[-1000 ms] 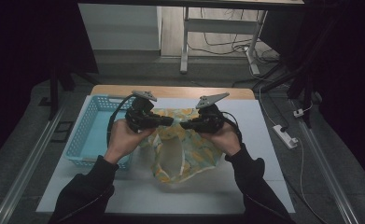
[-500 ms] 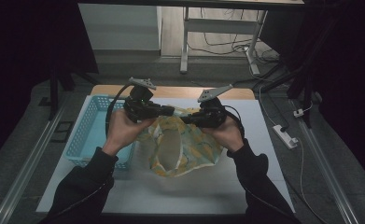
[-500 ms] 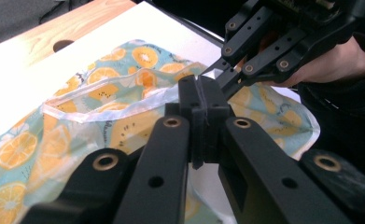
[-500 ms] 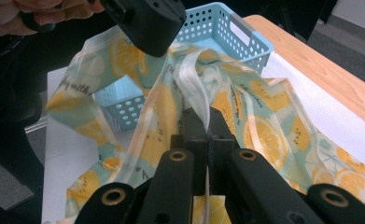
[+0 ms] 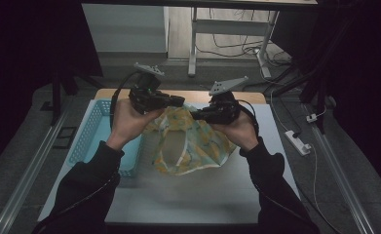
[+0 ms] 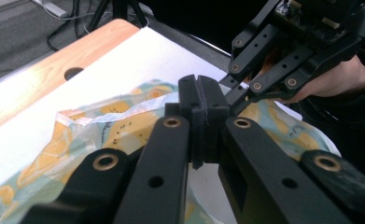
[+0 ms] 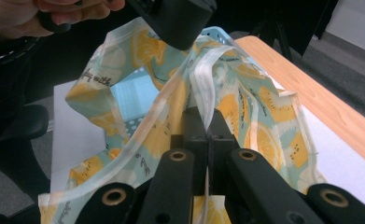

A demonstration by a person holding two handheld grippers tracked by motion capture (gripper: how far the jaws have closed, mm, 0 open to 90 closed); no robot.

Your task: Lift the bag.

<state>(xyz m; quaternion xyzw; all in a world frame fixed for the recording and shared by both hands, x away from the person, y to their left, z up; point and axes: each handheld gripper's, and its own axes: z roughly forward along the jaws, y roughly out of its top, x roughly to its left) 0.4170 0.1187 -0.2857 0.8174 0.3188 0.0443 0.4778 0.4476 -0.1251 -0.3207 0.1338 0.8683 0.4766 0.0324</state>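
A clear plastic bag printed with yellow lemons [image 5: 190, 144] hangs between my two grippers above the white table [image 5: 188, 195]. My left gripper [image 5: 177, 101] is shut on the bag's upper left edge. My right gripper [image 5: 196, 116] is shut on its upper right edge. In the right gripper view the jaws [image 7: 207, 128] pinch the bag's white zip strip [image 7: 203, 79], and the left gripper [image 7: 175, 18] holds the bag [image 7: 259, 135] higher up. In the left gripper view the jaws [image 6: 203, 121] are closed at the bag's rim [image 6: 101, 126], with the right gripper [image 6: 259, 70] close beyond.
A light blue basket [image 5: 88, 139] stands on the table's left side, under my left forearm. A wooden strip [image 5: 178, 94] runs along the table's far edge. A white power strip [image 5: 297, 142] lies on the floor to the right. Table legs and cables stand beyond.
Both hands have risen with the bag, which now hangs higher, its lower part still near the table. The grippers stay close together and shut.
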